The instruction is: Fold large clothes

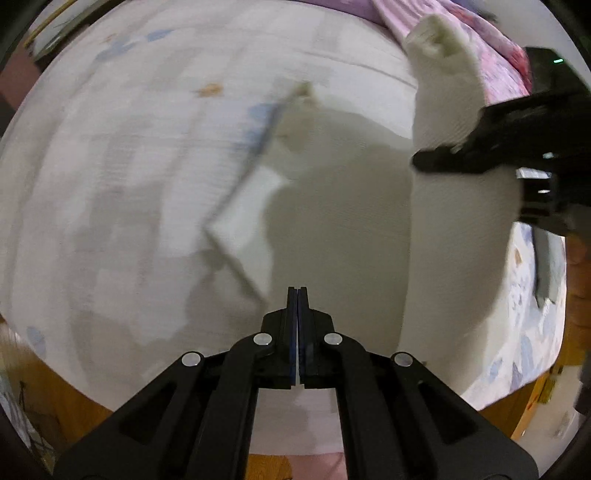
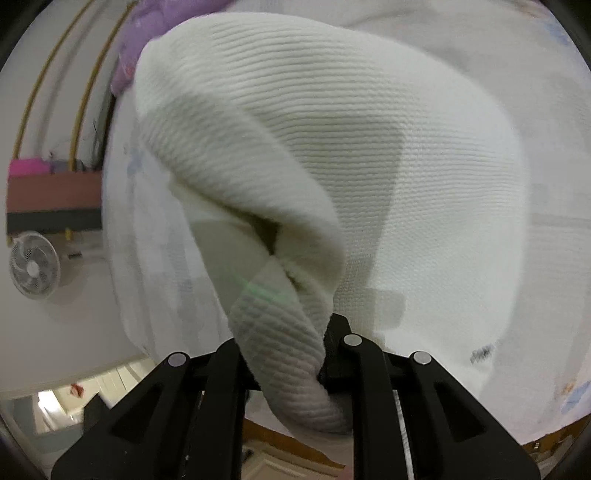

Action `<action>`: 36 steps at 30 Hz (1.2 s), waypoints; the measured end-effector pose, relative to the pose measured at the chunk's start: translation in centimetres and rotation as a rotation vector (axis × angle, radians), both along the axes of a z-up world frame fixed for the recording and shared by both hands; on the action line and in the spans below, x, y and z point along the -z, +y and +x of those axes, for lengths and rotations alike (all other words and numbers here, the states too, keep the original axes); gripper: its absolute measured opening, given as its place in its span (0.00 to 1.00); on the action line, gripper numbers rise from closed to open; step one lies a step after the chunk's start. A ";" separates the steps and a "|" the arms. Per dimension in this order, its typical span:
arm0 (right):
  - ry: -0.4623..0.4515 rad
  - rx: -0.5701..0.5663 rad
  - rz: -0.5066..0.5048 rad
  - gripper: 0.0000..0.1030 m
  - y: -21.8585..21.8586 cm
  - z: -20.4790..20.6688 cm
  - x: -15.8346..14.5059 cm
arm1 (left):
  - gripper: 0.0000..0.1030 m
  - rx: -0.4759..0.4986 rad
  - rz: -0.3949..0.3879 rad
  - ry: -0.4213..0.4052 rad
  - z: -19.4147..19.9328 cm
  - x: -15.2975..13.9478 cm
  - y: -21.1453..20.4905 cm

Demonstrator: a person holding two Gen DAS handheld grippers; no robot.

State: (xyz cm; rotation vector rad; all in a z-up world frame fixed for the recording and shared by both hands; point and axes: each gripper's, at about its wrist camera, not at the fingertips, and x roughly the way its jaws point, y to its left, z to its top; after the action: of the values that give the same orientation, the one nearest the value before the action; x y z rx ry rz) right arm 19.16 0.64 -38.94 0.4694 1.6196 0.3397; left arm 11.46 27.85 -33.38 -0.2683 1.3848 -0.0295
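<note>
The white knitted sweater (image 2: 332, 140) is off the bed (image 1: 110, 166) for most of its length, hanging from the right gripper (image 2: 291, 363), which is clamped on a rolled, twisted edge of the knit. In the right wrist view the cloth balloons up and away from the jaws in a thick fold, with the bed sheet behind it. In the left wrist view the same sweater (image 1: 443, 184) hangs as a tall white column at the right, beside the right gripper (image 1: 436, 162) seen from the side, and its lower part seems to reach the bed, though blur makes that uncertain.

The left gripper (image 1: 297, 295) is fully closed, its pads pressed together with nothing visibly between them; it points down at the patterned sheet, where a blurred light flap of cloth (image 1: 251, 206) lies. Whether that flap belongs to the sweater cannot be told.

As a judgement, the folding is at an early stage: the garment is bunched and lifted, not spread flat, and no neat fold shows. Still to do: lay it out flat on the bed, bring sleeves and sides in, and fold it over. A purple blanket (image 1: 480, 33) lies at the far edge of the bed.
</note>
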 end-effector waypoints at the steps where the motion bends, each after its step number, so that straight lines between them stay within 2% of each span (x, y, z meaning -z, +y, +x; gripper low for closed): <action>1: 0.030 -0.044 0.016 0.19 1.3 0.5 1.1 | 0.01 -0.012 0.001 0.005 0.2 -0.2 1.6; 2: 0.062 -0.044 0.049 0.28 1.9 0.8 1.9 | 0.01 -0.021 0.001 0.010 0.3 -0.1 3.1; 3: 0.083 -0.020 0.126 0.35 2.0 0.8 2.2 | 0.01 -0.031 0.001 0.017 0.3 -0.1 3.7; 5: 0.083 -0.011 0.246 0.45 2.3 0.8 1.8 | 0.01 -0.050 -0.007 0.022 0.1 -0.7 4.6; 6: 0.067 -0.023 0.270 0.49 2.3 0.7 1.3 | 0.01 -0.051 -0.019 0.018 -0.2 -0.9 4.8; 9: 0.021 -0.015 0.215 0.52 1.2 0.5 -0.1 | 0.03 -0.050 -0.059 0.008 0.7 -1.0 4.2; 10: 0.021 0.003 0.215 0.52 0.4 0.3 -0.3 | 0.07 -0.044 -0.089 0.005 0.9 -1.3 4.0; 12: 0.009 0.052 0.178 0.52 -1.6 0.0 -0.8 | 0.34 -0.031 -0.149 -0.008 1.3 -1.6 3.2; 15: -0.002 0.089 0.134 0.53 -4.8 -0.9 -1.1 | 0.47 0.014 -0.221 -0.003 2.1 -1.2 1.1; 19: 0.013 0.152 0.120 0.53 -7.9 -2.4 -0.9 | 0.60 0.046 -0.259 0.122 2.7 2.1 -1.7; 20: 0.015 0.168 0.117 0.53 -8.7 -2.9 -0.7 | 0.58 0.043 -0.244 0.153 2.7 3.2 -2.3; 21: 0.019 0.178 0.116 0.53 -9.0 -3.0 -0.7 | 0.31 0.031 -0.224 0.169 2.8 3.9 -2.6; 22: 0.024 0.189 0.112 0.53 -9.3 -3.1 -0.6 | 0.08 0.021 -0.191 0.195 2.8 4.6 -2.7; 23: 0.029 0.197 0.107 0.53 -9.6 -3.3 -0.5 | 0.04 0.010 -0.148 0.219 2.9 5.1 -2.5; 26: 0.041 0.206 0.084 0.53 -11.4 -4.5 -0.4 | 0.03 -0.045 -0.166 0.173 3.2 3.6 -1.0; 29: 0.052 0.172 0.055 0.53 -11.7 -5.4 -0.5 | 0.03 0.016 -0.127 0.117 3.5 0.8 -0.6; 31: 0.059 0.140 0.044 0.43 -11.5 -5.7 -0.4 | 0.03 0.078 -0.066 0.086 3.5 -0.7 -0.9; 33: 0.081 0.091 0.032 0.22 -10.2 -6.2 0.0 | 0.03 0.121 0.002 0.069 3.6 -1.3 -1.2; 36: 0.109 0.018 -0.002 0.16 -8.1 -6.8 1.4 | 0.03 0.111 0.047 0.099 3.8 0.3 -0.5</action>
State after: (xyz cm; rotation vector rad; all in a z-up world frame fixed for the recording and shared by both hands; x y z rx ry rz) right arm 12.39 -7.50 -40.37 0.5075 1.7200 0.3036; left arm 15.27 27.31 -33.64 -0.1546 1.4955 -0.0765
